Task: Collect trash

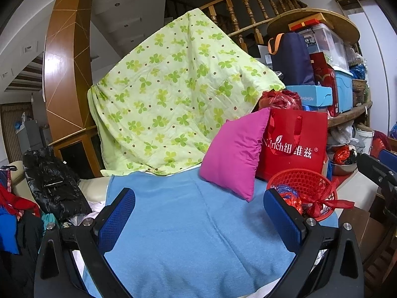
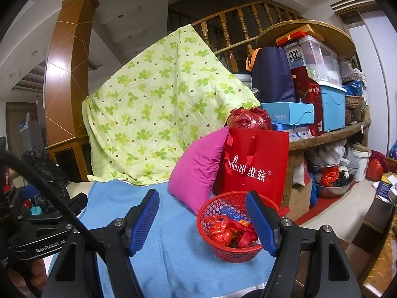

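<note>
Right wrist | red basket (image 2: 232, 244) upright, mouth up | trash (image 2: 229, 228) inside

both wrist views face the red basket (image 1: 301, 188) closely, side by side.

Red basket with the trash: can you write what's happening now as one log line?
red basket: wrappers inside, on blue blanket | left claw: open, empty | right claw: open, empty

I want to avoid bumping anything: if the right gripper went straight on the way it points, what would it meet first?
Probably the pink cushion, which sits dead ahead between the open fingers of the right gripper. The red basket lies just right of that line and might get clipped; depth is hard to judge.
</note>
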